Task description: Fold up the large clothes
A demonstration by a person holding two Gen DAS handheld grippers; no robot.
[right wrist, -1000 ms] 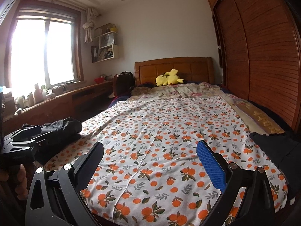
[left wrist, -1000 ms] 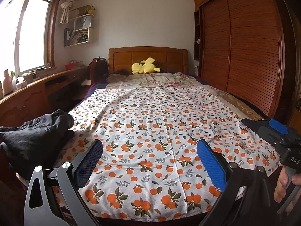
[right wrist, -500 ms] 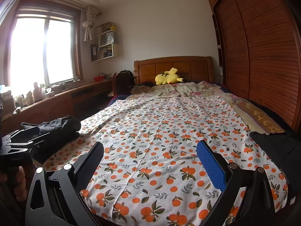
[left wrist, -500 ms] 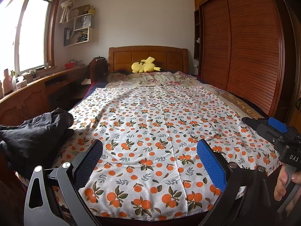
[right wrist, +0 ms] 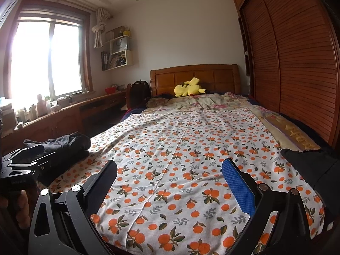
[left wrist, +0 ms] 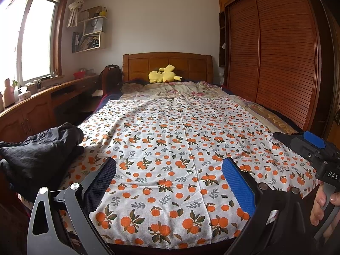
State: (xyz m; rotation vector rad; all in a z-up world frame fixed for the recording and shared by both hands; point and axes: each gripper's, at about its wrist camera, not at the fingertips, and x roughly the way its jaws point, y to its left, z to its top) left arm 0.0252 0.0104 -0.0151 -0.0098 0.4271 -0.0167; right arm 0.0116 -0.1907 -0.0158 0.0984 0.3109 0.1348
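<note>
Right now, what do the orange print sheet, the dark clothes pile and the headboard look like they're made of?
Orange print sheet: thin woven cloth, probably cotton, matte, with soft creases and a seam down the middle. Dark clothes pile: soft matte fabric, slumped in loose folds; fibre unclear. Headboard: wood, reddish brown, panelled, with a slight varnish sheen. Both grippers are open above the near edge.

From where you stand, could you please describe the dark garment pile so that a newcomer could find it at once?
Start at the bed's orange-print sheet. At its near window-side corner lies the dark garment pile, crumpled. Unlike the yellow plush toy at the headboard, it is black and close by.
</note>
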